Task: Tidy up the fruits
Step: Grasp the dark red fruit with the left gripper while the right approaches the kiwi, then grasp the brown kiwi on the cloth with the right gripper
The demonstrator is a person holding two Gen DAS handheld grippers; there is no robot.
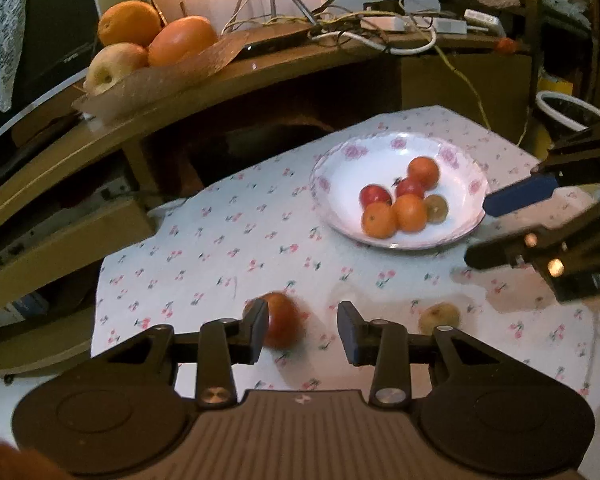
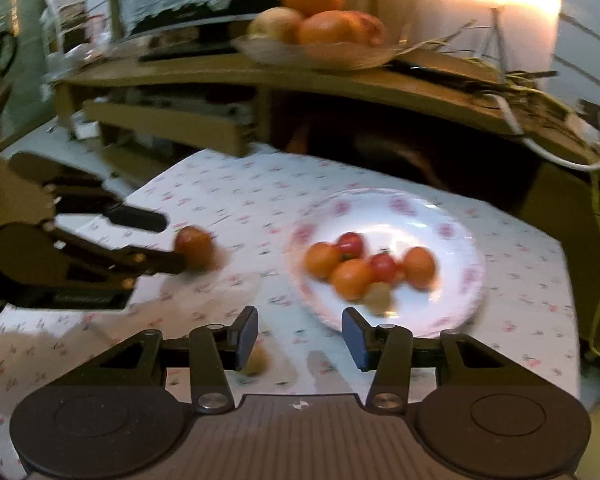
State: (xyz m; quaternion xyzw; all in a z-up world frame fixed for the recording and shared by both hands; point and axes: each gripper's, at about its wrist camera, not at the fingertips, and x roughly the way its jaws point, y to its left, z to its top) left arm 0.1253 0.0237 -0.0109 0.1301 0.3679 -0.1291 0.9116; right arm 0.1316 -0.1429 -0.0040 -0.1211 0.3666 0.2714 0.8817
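A white floral plate on the cherry-print cloth holds several small orange and red fruits. A loose red fruit lies on the cloth just ahead of my left gripper, beside its left finger; the jaws are open and hold nothing. A small yellowish fruit lies near my right gripper, partly hidden behind its left finger. That gripper is open too and hovers at the plate's near edge. Each gripper shows in the other's view: right, left.
A wooden shelf behind the cloth carries a tray of large oranges and apples, cables and a bright lamp. A dark gap lies under the shelf. A white bin rim stands far right.
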